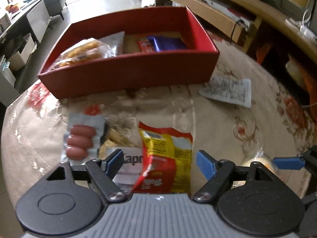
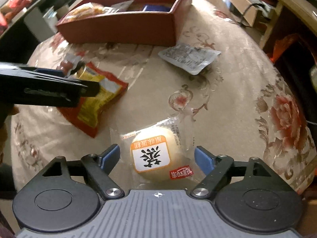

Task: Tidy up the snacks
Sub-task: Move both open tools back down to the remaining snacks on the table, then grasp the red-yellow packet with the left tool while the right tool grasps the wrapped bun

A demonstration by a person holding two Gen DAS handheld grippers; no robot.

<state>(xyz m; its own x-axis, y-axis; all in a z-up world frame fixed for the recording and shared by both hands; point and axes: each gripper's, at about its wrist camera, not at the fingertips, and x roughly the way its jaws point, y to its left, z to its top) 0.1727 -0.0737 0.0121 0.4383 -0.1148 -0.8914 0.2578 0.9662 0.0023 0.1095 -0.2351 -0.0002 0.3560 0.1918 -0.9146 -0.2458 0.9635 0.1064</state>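
Note:
A red box [image 1: 128, 73] stands at the far side of the table and holds an orange snack bag [image 1: 85, 53], a silver pack and a blue pack [image 1: 168, 43]. My left gripper [image 1: 159, 158] is open above a red and yellow snack bag [image 1: 168, 154], its pads clear of the bag. A sausage pack [image 1: 80, 140] and a white pack [image 1: 130, 162] lie just to the left. My right gripper [image 2: 157, 153] is open on either side of a round bun in clear wrap [image 2: 152, 154], without touching it. The left gripper shows as a black body at the left of the right wrist view.
A grey sachet [image 2: 190, 58] lies face down near the box's right corner. The round table has a beige floral cloth [image 2: 237, 99] under clear plastic. Wooden shelving [image 1: 218, 6] runs behind and to the right; a low cabinet [image 1: 37, 19] stands at the left.

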